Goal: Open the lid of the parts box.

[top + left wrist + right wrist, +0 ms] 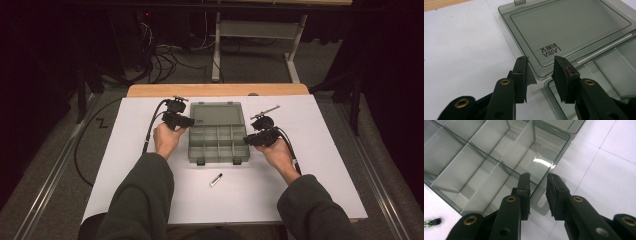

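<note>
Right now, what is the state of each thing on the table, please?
Organizer box: open, compartments look empty.
Lid: folded back flat on the table, hinged to the box.
Small tube: lying on its side, in front of the box, untouched.
Left hand-held gripper: open, jaws astride the lid's corner, not pressing.
Right hand-held gripper: jaws either side of the box wall; grip unclear.

- Dark olive-grey long sleeves [145,192] cover both forearms.
- Left tool [540,75]: black jaws, brass-ringed screw holes, red smear on one pad.
- Right tool [537,192]: the same black jaws and brass rings.
- A black cable [150,131] trails from each tool.
</note>
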`<state>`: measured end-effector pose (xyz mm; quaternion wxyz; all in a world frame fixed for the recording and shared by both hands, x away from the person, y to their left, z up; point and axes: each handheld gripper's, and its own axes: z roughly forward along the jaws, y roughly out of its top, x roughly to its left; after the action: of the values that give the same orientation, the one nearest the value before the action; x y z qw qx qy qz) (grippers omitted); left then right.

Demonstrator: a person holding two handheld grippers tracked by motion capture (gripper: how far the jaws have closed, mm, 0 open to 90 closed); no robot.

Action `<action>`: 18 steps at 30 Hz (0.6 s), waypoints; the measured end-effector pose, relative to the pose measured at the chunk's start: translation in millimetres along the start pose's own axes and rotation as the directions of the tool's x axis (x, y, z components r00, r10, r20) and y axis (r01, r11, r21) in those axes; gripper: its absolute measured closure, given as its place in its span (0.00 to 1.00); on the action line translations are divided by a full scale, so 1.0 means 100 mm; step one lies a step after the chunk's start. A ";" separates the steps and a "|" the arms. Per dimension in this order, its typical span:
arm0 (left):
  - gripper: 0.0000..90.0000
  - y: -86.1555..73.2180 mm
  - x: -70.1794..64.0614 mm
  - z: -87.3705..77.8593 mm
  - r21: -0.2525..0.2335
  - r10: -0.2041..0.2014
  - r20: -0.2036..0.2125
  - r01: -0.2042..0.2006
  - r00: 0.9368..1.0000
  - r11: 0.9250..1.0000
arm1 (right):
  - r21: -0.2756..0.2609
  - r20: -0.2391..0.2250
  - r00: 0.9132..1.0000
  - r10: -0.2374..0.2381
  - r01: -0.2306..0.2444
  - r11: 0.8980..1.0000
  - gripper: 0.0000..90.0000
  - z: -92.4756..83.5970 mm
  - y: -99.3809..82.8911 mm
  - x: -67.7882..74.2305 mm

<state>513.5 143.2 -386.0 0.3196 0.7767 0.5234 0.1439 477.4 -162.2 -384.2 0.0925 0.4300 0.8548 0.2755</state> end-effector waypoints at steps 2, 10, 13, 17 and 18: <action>0.67 0.00 0.00 -0.01 0.006 0.008 -0.004 -0.008 1.000 1.000 | -0.001 0.005 1.000 -0.001 0.001 1.000 0.83 0.00 0.00 0.01; 0.60 -0.01 0.00 -0.08 0.022 0.012 0.009 -0.012 1.000 1.000 | -0.008 0.006 1.000 0.000 0.000 1.000 0.81 0.00 -0.01 0.02; 0.59 -0.02 -0.01 -0.15 0.028 0.024 0.013 -0.024 1.000 0.999 | -0.010 -0.007 1.000 -0.003 0.003 1.000 0.79 -0.02 -0.02 0.02; 0.57 -0.03 -0.03 -0.19 0.031 0.032 0.012 -0.032 0.999 0.999 | -0.017 -0.012 1.000 -0.009 0.008 1.000 0.77 -0.03 -0.03 0.03; 0.56 -0.04 -0.03 -0.21 0.032 0.035 0.011 -0.035 0.999 0.999 | -0.018 -0.011 1.000 -0.010 0.010 1.000 0.76 -0.04 -0.03 0.03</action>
<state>497.9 148.2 -372.5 0.3071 0.7915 0.5104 0.1369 472.2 -162.9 -382.3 0.0928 0.4233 0.8550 0.2850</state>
